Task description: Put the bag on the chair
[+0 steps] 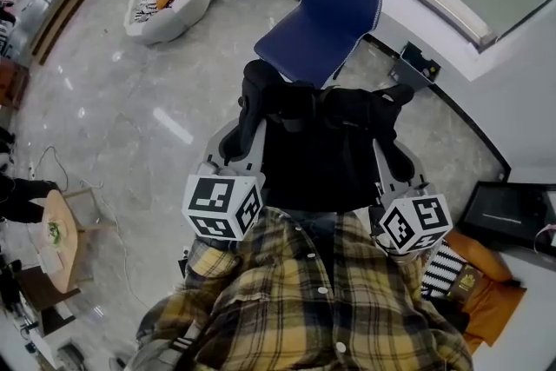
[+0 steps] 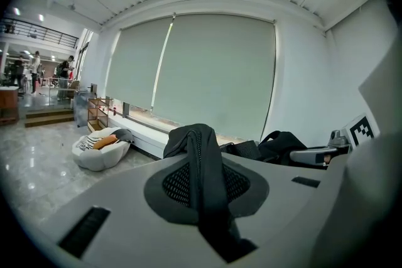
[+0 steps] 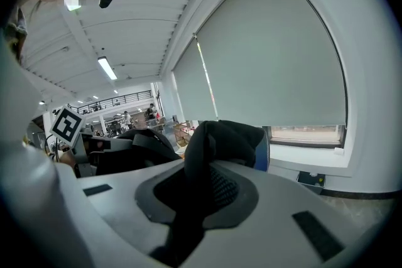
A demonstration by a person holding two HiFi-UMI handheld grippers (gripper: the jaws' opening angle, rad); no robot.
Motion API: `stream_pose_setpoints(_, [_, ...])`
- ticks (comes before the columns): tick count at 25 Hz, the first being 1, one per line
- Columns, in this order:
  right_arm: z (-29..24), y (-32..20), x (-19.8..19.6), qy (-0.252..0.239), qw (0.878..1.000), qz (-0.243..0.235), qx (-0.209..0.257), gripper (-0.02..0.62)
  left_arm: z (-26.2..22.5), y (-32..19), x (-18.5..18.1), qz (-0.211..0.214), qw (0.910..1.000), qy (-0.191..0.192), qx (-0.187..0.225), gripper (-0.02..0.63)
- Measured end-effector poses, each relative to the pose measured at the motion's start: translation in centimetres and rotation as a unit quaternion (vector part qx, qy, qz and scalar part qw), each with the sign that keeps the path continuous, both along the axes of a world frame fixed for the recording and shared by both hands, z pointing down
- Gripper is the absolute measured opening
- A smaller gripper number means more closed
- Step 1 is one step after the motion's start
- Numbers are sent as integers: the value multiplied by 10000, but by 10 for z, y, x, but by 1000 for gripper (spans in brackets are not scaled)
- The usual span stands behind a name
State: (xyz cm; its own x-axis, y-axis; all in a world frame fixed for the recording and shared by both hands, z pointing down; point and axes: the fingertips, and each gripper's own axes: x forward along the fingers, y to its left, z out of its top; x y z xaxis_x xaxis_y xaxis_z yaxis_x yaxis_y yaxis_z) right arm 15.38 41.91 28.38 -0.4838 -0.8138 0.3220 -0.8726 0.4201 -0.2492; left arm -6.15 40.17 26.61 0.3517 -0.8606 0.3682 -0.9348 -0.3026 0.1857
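Short of blue plastic chair point(image 1: 326, 13): black soft fabric bag point(image 1: 321, 148), limp, probably light.
Left gripper point(image 2: 204, 188): clamps its strap point(image 2: 196, 141).
Right gripper point(image 3: 201, 191): clamps its top fold point(image 3: 226, 135).

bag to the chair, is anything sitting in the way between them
Nothing visible does. The black bag hangs by its straps from the left gripper and the right gripper, right in front of the blue chair. The part of the seat that shows is bare.
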Motion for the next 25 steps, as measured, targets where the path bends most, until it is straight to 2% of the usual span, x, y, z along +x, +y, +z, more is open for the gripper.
stream_pose_setpoints(6, [8,-57,-22,70,9997,114,-183,52,10,-62,-21,109,9998,39,-165,66])
stream_pose_setpoints(17, [16,-197,-60,133,9992,206,-317,52,19,-202,-60,161,9996,29,-246,65])
stream_pose_setpoints(25, [22,-247,-79,194,9978,422,-472,52,29,-260,-81,301,9988,71,-385,64])
